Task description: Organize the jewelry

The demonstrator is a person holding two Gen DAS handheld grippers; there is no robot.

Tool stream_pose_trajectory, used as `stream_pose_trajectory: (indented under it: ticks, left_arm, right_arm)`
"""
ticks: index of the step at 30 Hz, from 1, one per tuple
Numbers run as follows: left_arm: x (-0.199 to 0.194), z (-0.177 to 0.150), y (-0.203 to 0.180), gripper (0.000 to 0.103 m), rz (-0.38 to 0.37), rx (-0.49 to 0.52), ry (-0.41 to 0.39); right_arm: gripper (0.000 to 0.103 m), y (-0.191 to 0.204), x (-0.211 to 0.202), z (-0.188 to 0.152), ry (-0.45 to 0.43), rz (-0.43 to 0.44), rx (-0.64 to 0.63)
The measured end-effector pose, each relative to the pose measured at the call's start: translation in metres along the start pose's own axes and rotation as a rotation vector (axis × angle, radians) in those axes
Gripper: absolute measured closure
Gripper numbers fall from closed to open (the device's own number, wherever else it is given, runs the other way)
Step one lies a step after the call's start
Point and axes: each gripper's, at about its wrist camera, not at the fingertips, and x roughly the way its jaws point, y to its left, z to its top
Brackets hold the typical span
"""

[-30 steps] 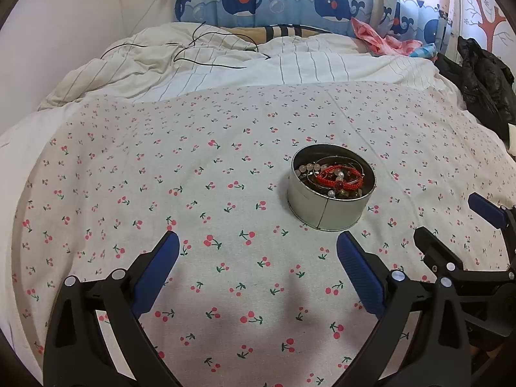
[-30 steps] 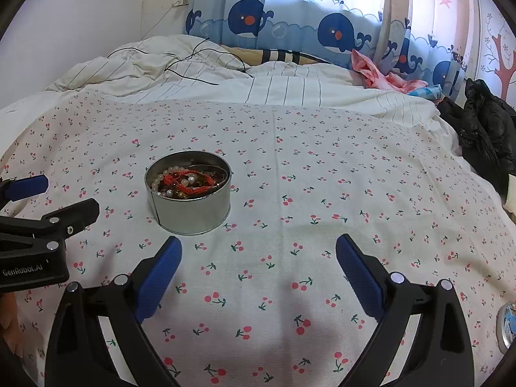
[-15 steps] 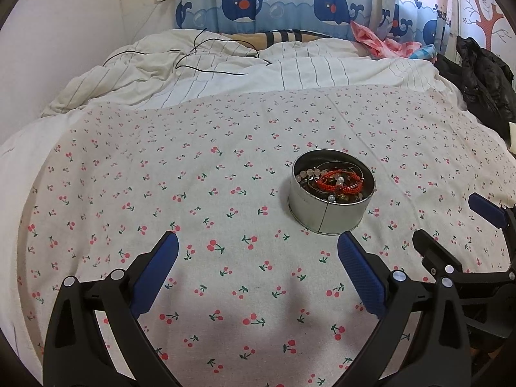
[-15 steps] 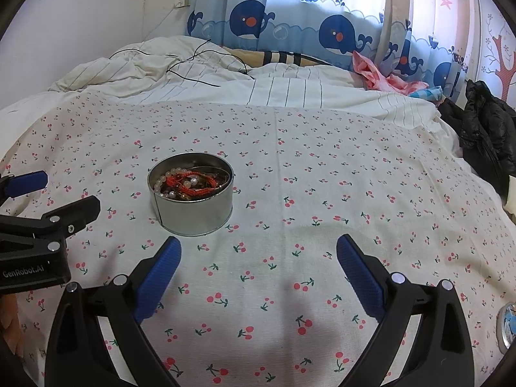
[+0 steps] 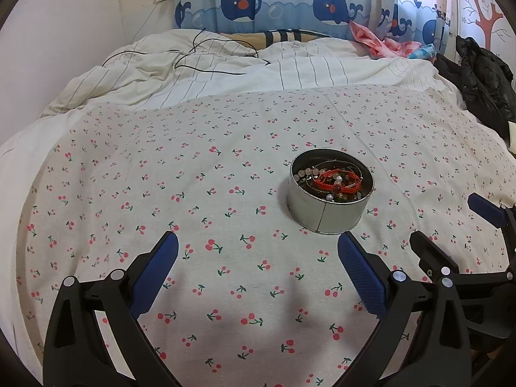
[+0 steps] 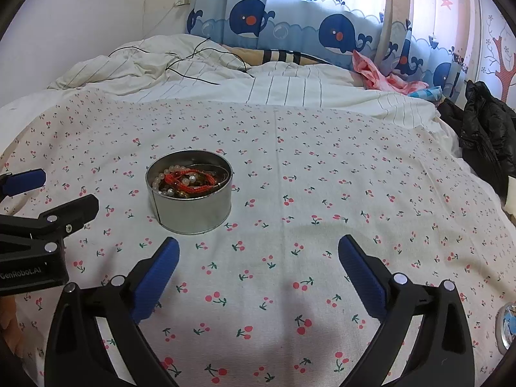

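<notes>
The tin [image 5: 329, 206] sits on the cherry-print sheet [image 5: 193, 193], at about one o'clock from the centre of the left wrist view and about ten o'clock in the right wrist view. It is open-topped and holds a heap of jewelry: a red cord bracelet [image 5: 338, 182] lies on top, a string of pale beads [image 6: 161, 179] curls along the rim, and thin wire bangles and darker beads sit below. Nothing of the kind lies loose on the sheet, so the gathering looks done.

What may be left is closing the tin: a round, lid-like object [image 6: 506, 327] shows at the four o'clock edge of the right wrist view, though it is too cut off to be sure.

The left gripper [image 5: 258, 269] and right gripper [image 6: 258, 271] both hang near the tin, at its six o'clock side, jaws wide apart and holding nothing. A striped quilt [image 5: 225, 74] and whale curtain [image 6: 290, 25] lie beyond at twelve o'clock.
</notes>
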Motion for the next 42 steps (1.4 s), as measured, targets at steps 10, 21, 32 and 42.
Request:
stream_pose_trajectory:
  ticks: [10, 21, 32, 42]
  left_arm:
    - [0.002, -0.001, -0.001, 0.008, -0.002, -0.005, 0.012]
    - [0.009, -0.002, 0.007, 0.008, 0.005, -0.028, 0.043]
    - [0.013, 0.000, 0.011, 0.008, -0.009, -0.045, 0.068]
    - [0.016, -0.001, 0.009, 0.008, 0.006, -0.036, 0.079]
  right_arm:
    - [0.008, -0.003, 0.007, -0.003, 0.026, 0.015, 0.007]
    - [0.008, 0.013, 0.019, -0.004, 0.107, 0.007, -0.041]
    - [0.008, 0.004, 0.022, -0.002, 0.113, -0.048, -0.039]
    - [0.008, 0.000, 0.021, 0.001, 0.104, -0.030, -0.013]
